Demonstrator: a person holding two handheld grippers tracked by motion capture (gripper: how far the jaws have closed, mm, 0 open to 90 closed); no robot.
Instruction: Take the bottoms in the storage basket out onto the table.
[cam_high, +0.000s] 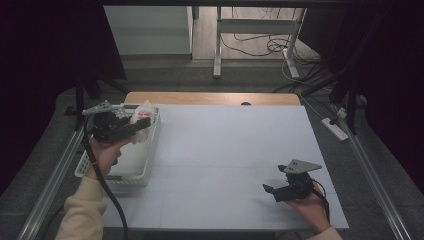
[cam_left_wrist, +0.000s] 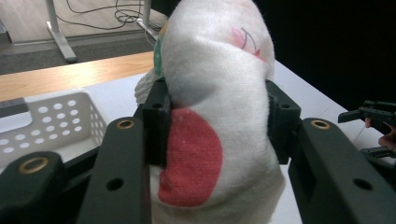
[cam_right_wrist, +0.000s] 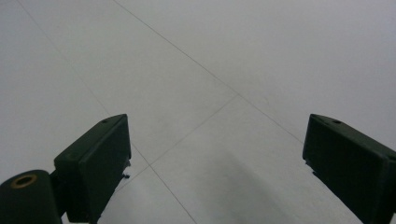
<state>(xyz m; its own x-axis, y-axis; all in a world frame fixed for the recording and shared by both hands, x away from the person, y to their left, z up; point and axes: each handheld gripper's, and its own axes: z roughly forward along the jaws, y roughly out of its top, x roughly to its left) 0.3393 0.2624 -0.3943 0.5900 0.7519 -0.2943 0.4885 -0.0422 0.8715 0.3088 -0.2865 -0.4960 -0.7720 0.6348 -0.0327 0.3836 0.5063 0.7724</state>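
Observation:
A rolled white sock (cam_left_wrist: 219, 107) with a red patch and small cherry print is pinched between the black jaws of my left gripper (cam_left_wrist: 217, 121), which is shut on it. From above, that sock (cam_high: 142, 114) and the left gripper (cam_high: 137, 126) hang over the far end of a white perforated basket (cam_high: 129, 176) at the table's left. My right gripper (cam_high: 270, 190) rests low near the front right of the table, held by a hand. Its jaws stand wide apart with nothing between them, and the right gripper (cam_right_wrist: 217, 154) looks down at bare white tabletop.
The white table top (cam_high: 225, 150) has a wooden strip along its far edge. Metal rails run along both sides. Beyond the table are desk legs, cables and a power strip (cam_high: 336, 129) on the floor. In the left gripper view the other gripper (cam_left_wrist: 373, 116) appears at the right edge.

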